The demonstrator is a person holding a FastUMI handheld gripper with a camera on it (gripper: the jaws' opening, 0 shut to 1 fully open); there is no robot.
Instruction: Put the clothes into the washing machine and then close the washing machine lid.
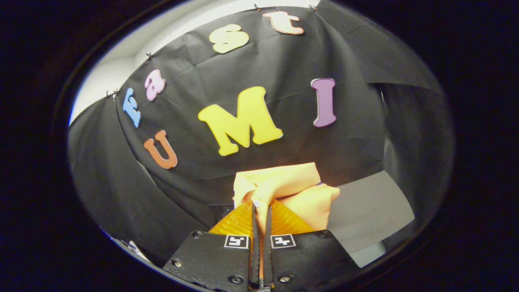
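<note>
Clothes: orange garment [284,190] pinched in my nearly closed gripper [261,207]; I should carry it high, machine probably below.

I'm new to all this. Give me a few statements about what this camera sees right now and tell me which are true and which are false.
1. The hand-held gripper is pinching an orange cloth. True.
2. The fingers are spread wide apart with nothing between them. False: they are nearly closed, with cloth caught between them.
3. The cloth is bunched up just ahead of the fingers. True.
4. The cloth is blue. False: it is orange-yellow.
5. A pale grey panel lies beside the cloth. True.
6. A black cloth wall hangs behind the orange cloth. True.
</note>
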